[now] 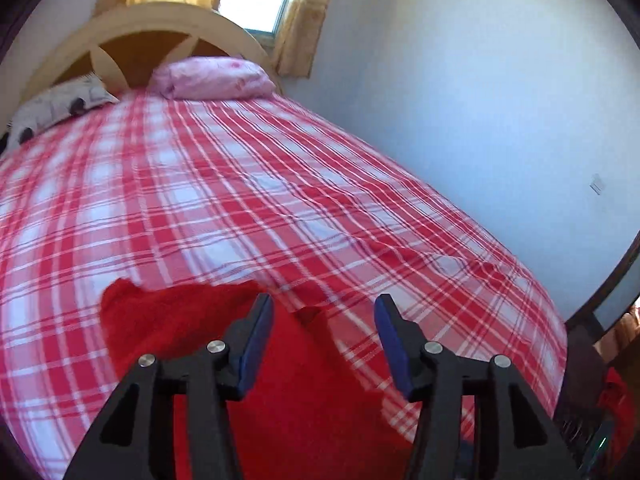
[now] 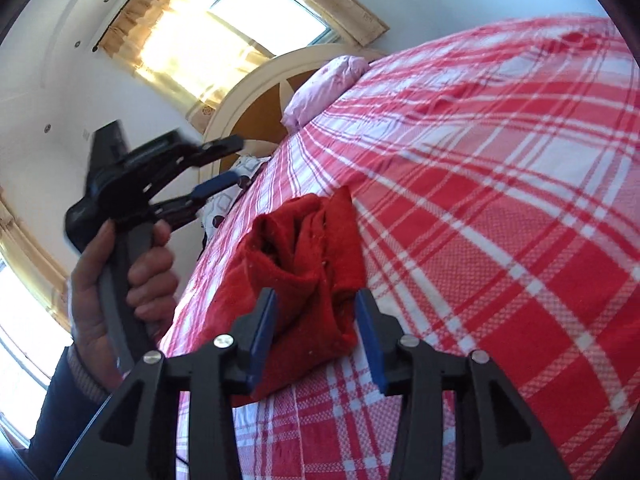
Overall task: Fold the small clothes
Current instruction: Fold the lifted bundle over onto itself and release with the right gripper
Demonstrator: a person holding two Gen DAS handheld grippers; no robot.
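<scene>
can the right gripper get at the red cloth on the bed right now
Probably yes. The right gripper is open with the red cloth lying just ahead between its fingers, nothing in between; the left gripper is off to the side.

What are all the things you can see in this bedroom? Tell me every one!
red garment: one, red, crumpled on the bedspread near the bed's edge
plaid bedspread: one, red and white, covering the bed
pink pillow: one, pink, at the head of the bed
patterned pillow: one, white with dark spots, beside the pink one
headboard: one, cream and brown, arched, behind the pillows
curtains: yellow, at the window
window: one, bright, above the headboard
left hand-held gripper: one, black with blue pads, open, raised off the bed
right hand-held gripper: one, black with blue pads, open, either side of the garment
hand: one, gripping the left handle
</scene>
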